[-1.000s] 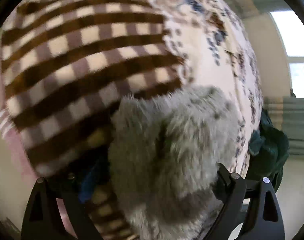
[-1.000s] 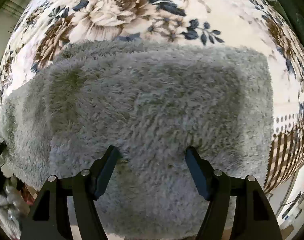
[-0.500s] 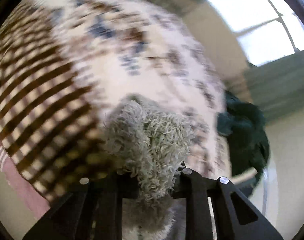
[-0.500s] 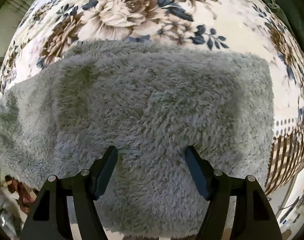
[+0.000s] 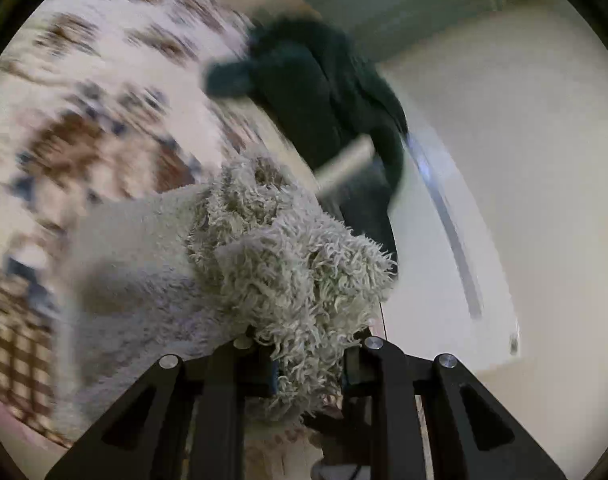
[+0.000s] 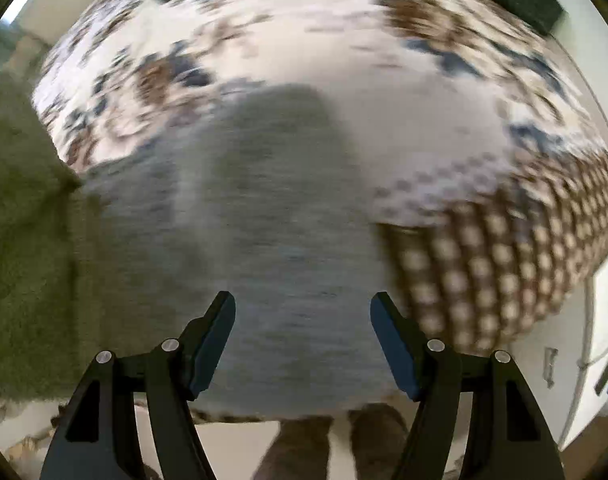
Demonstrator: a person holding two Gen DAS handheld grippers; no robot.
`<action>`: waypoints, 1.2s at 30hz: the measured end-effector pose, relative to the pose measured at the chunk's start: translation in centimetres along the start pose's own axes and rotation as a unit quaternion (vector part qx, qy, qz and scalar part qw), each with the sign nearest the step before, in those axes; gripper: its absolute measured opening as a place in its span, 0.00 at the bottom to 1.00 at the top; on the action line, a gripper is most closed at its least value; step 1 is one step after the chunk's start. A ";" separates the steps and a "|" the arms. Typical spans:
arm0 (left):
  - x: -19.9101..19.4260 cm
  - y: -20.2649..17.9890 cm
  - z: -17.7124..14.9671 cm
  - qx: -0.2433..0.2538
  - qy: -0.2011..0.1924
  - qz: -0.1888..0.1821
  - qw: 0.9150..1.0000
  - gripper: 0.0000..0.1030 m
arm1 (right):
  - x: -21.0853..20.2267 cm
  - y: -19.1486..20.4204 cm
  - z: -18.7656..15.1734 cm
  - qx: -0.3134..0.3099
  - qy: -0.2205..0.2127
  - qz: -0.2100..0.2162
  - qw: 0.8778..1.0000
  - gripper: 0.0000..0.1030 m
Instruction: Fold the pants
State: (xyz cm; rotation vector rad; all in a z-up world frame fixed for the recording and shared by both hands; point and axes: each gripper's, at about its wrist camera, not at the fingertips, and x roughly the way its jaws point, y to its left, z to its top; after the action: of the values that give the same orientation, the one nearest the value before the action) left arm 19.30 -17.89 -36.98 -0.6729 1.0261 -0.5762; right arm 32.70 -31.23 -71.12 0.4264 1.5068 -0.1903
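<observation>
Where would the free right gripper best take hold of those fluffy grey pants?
Probably the near hem of the grey pants, from the bed's front edge. It lies flat just ahead of the open right gripper, while the left gripper pinches another bunch.

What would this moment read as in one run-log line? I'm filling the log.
left gripper: shut on fluffy grey fleece pants | right gripper: open above pants | surface: floral patterned blanket | views blurred

Dark green garment point(image 5: 328, 92) heaped at the floral blanket point(image 5: 115, 92) edge, bare blanket beside the pants point(image 6: 263, 220)
</observation>
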 end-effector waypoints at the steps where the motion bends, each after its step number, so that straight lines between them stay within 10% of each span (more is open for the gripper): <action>1: 1.8 -1.3 -0.8 0.013 0.023 -0.002 1.000 0.16 | -0.1 -1.7 0.0 0.012 0.001 0.000 1.000 0.70; 7: 12.9 -7.2 -6.4 0.097 0.162 0.021 0.982 0.17 | -0.3 -11.5 -0.7 0.080 0.005 -0.005 0.997 0.70; 12: 17.3 -9.8 -9.0 0.117 0.243 0.060 0.961 0.47 | -0.7 -17.0 -1.2 0.117 0.005 0.007 0.993 0.70; 16: 15.5 -11.8 -8.5 0.132 0.228 0.045 0.964 0.86 | -0.9 -20.2 -1.6 0.153 0.001 0.030 0.988 0.74; 20: 11.8 -10.4 -5.3 0.115 0.177 0.073 0.975 0.86 | -1.5 -22.9 -1.6 0.228 -0.025 0.059 0.971 0.77; 24: 8.8 -4.4 -0.7 0.100 0.134 0.162 0.973 0.86 | -0.4 -23.4 0.0 0.268 -0.031 0.185 0.945 0.81; 30: 7.3 5.1 3.7 0.036 0.110 0.251 0.961 0.86 | 7.6 -19.1 4.5 0.195 0.064 0.309 0.929 0.88; 32: 7.3 6.7 4.2 0.024 0.106 0.259 0.960 0.86 | 8.4 -18.2 5.0 0.202 0.078 0.345 0.913 0.70; 34: 7.6 7.5 4.5 0.019 0.106 0.260 0.960 0.86 | 6.3 -17.0 5.8 0.166 0.045 0.322 0.931 0.35; 36: 8.0 7.8 4.3 0.020 0.111 0.257 0.960 0.86 | 3.3 -16.4 6.0 0.147 0.005 0.312 0.939 0.26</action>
State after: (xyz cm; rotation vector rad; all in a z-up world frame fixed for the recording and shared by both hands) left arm 27.40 -17.36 -45.78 -0.2862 1.3375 -0.2162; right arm 32.23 -48.03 -76.89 1.1221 1.2846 0.0935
